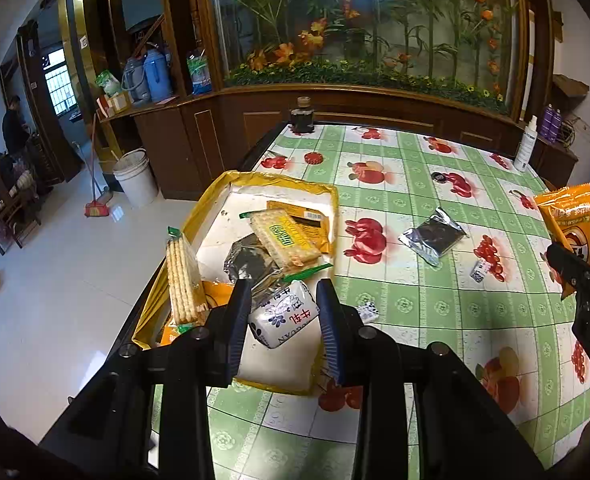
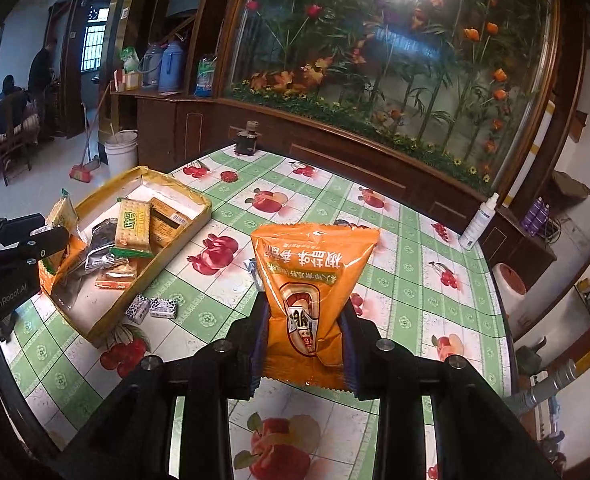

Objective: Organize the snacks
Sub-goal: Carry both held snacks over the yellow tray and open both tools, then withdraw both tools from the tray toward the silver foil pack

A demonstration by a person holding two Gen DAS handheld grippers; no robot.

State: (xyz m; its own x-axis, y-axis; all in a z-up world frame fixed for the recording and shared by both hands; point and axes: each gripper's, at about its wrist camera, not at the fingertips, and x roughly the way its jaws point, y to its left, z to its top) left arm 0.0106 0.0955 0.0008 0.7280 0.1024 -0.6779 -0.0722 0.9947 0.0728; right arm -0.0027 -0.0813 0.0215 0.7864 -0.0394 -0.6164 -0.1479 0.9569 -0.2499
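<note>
- An orange snack bag [image 2: 315, 280] is clamped between the jaws of the right claw [image 2: 303, 312], held upright above the table [image 2: 407, 280] at the centre of the right wrist view; the same bag is seen at the right edge of the left wrist view [image 1: 569, 216]
- A white candy packet with blue print [image 1: 285, 314] is seen between the fingers of the left claw [image 1: 283, 300], whose jaws are spread apart and not pressed on it; whether the packet is touched by them cannot be told
- The packet is seen over the near end of a yellow-rimmed cardboard tray [image 1: 279, 182], at the lower centre of the left wrist view
- Inside the tray, a cracker pack [image 1: 285, 236] is laid across a silver-black pouch [image 1: 247, 260] and an orange flat pack [image 1: 307, 220]; a second cracker pack [image 1: 183, 280] is leaned on edge at the tray's left wall
- In the right wrist view the tray [image 2: 199, 200] is placed at centre left, with two small white-and-blue candies [image 2: 153, 308] lying on the table just beside its near wall
- A silver pouch [image 1: 433, 238] is lying alone on the green fruit-print cloth, right of the tray
- A dark bottle [image 1: 302, 116] is stood at the table's far edge, and a white spray bottle [image 1: 527, 144] at the upper right
</note>
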